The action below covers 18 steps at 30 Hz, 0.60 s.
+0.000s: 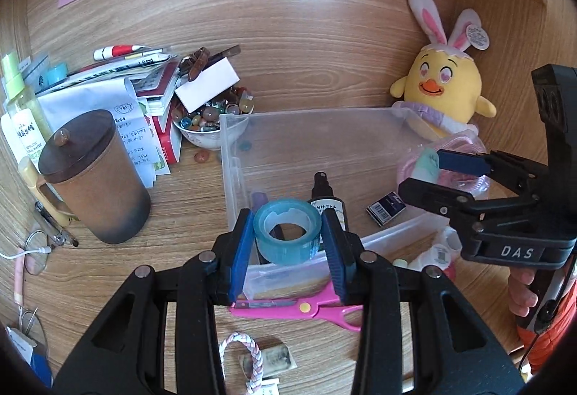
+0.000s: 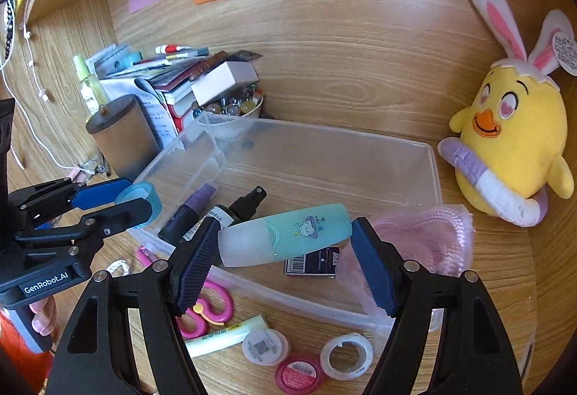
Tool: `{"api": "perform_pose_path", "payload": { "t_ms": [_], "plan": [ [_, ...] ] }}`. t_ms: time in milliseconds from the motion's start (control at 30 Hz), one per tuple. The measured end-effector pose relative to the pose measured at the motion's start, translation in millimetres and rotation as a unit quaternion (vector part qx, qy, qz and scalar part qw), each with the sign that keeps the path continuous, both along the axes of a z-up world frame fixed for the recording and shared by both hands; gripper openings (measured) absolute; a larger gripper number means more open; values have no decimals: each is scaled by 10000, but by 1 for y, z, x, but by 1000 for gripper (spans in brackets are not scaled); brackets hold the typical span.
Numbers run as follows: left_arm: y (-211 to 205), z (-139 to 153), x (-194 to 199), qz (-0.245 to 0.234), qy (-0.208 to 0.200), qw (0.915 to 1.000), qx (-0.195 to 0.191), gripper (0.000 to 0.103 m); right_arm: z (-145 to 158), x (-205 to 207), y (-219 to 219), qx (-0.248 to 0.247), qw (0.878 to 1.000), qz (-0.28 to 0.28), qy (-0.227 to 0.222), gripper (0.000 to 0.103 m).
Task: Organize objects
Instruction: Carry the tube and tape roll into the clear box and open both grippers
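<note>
My left gripper (image 1: 286, 236) is shut on a blue tape roll (image 1: 287, 232) and holds it over the near left corner of a clear plastic bin (image 1: 230, 149); the roll also shows in the right wrist view (image 2: 142, 196). My right gripper (image 2: 285, 254) is shut on a teal and frosted bottle (image 2: 285, 238), lying sideways over the bin (image 2: 431, 157). It also holds a pink mesh pouch (image 2: 432, 243). Inside the bin lie a black spray bottle (image 2: 238, 205), a purple tube (image 2: 196, 205) and a dark small box (image 2: 313, 263).
Pink scissors (image 1: 306, 308), a braided cord (image 1: 252, 359), a white tape roll (image 2: 346, 355), round lids (image 2: 267, 346) and a pale tube (image 2: 223, 335) lie in front of the bin. A brown lidded mug (image 1: 93, 178), a bowl of beads (image 1: 205, 124) and papers stand left. A yellow plush chick (image 2: 512, 142) sits right.
</note>
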<state>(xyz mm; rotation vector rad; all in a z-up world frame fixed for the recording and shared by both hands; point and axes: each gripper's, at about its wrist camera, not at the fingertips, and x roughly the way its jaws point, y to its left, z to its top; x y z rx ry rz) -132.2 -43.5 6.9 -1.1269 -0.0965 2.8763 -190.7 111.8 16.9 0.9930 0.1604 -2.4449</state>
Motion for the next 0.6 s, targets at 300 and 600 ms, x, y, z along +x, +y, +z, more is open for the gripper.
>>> {"api": "perform_pose_path", "payload": {
  "t_ms": [300,600],
  "plan": [
    [0,-7,-14,3,-156,9999,-18,38,-7,-6,-19,525,9985,120,114,72],
    [-1,-1,-10,-36,-84,9999,67,49,-19,-17,-22,665,9978,37,-67,72]
  ]
}}
